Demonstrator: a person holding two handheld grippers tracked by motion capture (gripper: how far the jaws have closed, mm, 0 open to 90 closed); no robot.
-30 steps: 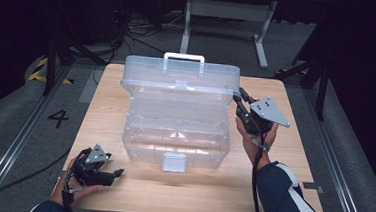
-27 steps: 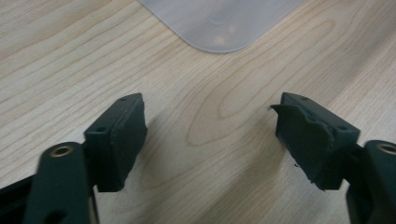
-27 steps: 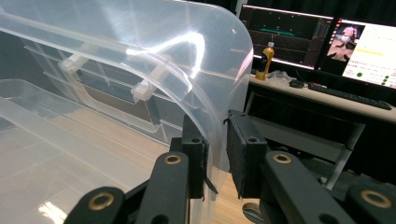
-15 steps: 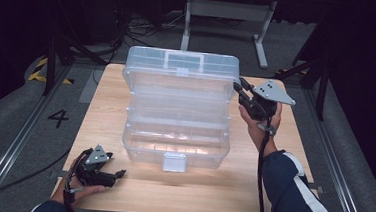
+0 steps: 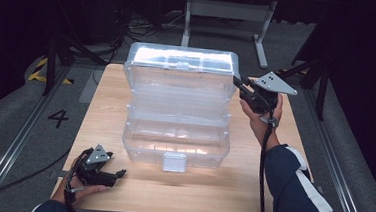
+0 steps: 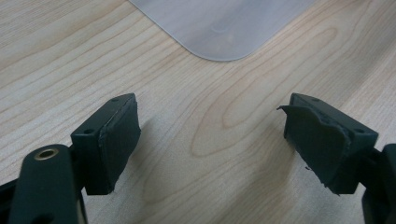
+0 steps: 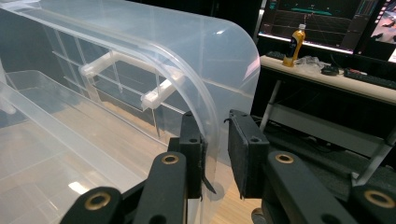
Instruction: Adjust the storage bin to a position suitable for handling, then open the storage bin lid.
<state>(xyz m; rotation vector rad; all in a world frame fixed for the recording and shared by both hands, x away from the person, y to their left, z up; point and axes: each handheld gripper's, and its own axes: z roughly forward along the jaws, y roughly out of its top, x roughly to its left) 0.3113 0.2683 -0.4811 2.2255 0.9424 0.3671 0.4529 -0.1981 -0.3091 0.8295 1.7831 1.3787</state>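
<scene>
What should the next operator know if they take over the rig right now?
Right gripper: jaws straddle the right edge of the clear box's lid, a small gap showing at one pad; the grip is not firm.
Left gripper: open, holding nothing, resting on the table near the front left corner.
Clear plastic box: mid-table, lid raised almost upright, tiers exposed.
Left: finish swinging the lid back, then release.

One readable mark: a digit on the floor.
A dark "4" (image 5: 58,118) is painted on the grey floor (image 5: 19,124), just left of the table (image 5: 106,105) in the high view. No lettering can be made out on the clear box (image 5: 177,130); the bottle label and screens seen in the right gripper view are too small to be read.
</scene>
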